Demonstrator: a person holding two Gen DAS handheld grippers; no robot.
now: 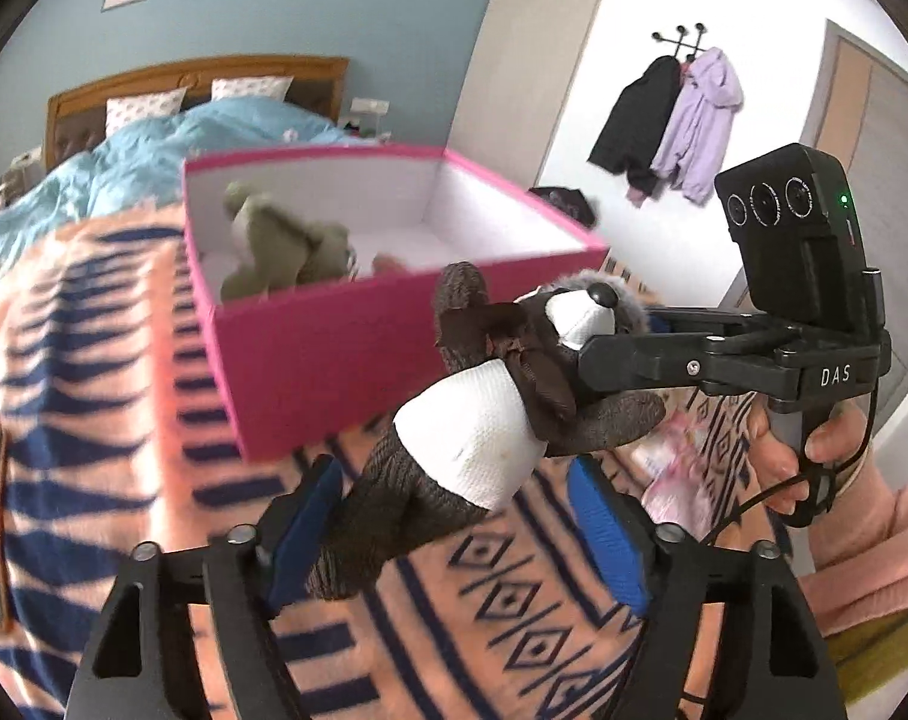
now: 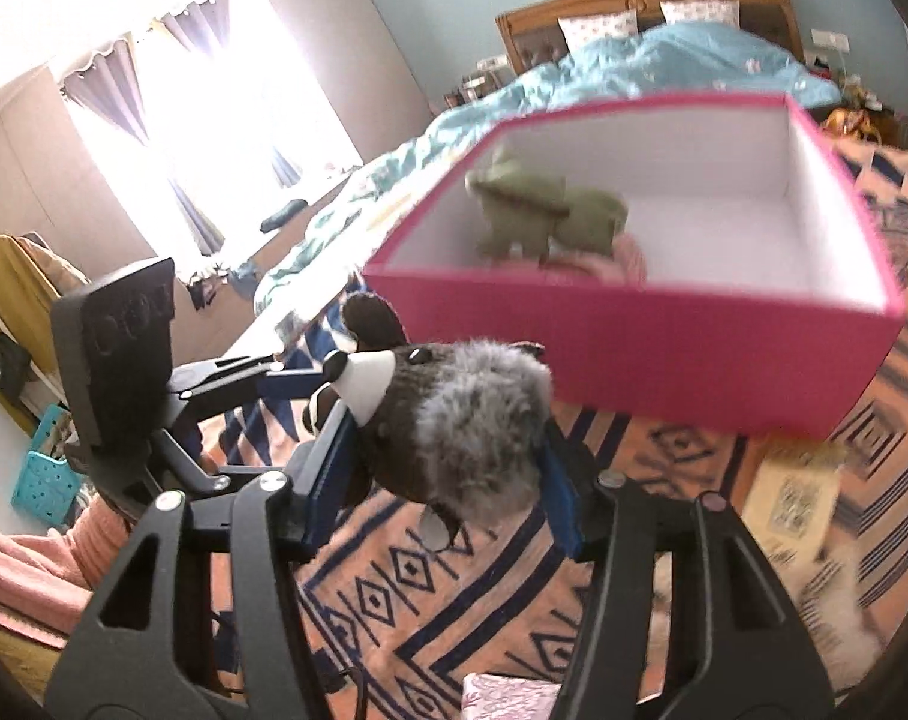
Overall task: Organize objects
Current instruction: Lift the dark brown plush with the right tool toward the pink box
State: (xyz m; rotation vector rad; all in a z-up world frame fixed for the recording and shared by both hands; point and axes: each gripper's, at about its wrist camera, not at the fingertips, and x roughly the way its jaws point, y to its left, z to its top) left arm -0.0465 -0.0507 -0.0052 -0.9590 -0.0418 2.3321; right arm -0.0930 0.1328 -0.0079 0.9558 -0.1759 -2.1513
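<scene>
A brown and white plush toy (image 1: 484, 420) hangs above the patterned blanket (image 1: 514, 600). My right gripper (image 1: 598, 354) is shut on its head, which fills the right wrist view (image 2: 454, 426). My left gripper (image 1: 454, 516) is open, its blue pads on either side of the toy's legs. A pink box (image 1: 346, 354) stands on the bed just beyond, holding a green plush toy (image 1: 280, 240). The box (image 2: 664, 354) and the green toy (image 2: 544, 216) also show in the right wrist view, with my left gripper (image 2: 310, 384) at the left.
A blue duvet (image 1: 154, 150) and a wooden headboard (image 1: 196, 75) lie behind the box. A pink packet (image 1: 676, 474) lies on the blanket at right. A beige packet (image 2: 796, 492) lies right of the box. Coats (image 1: 670, 120) hang on the far wall.
</scene>
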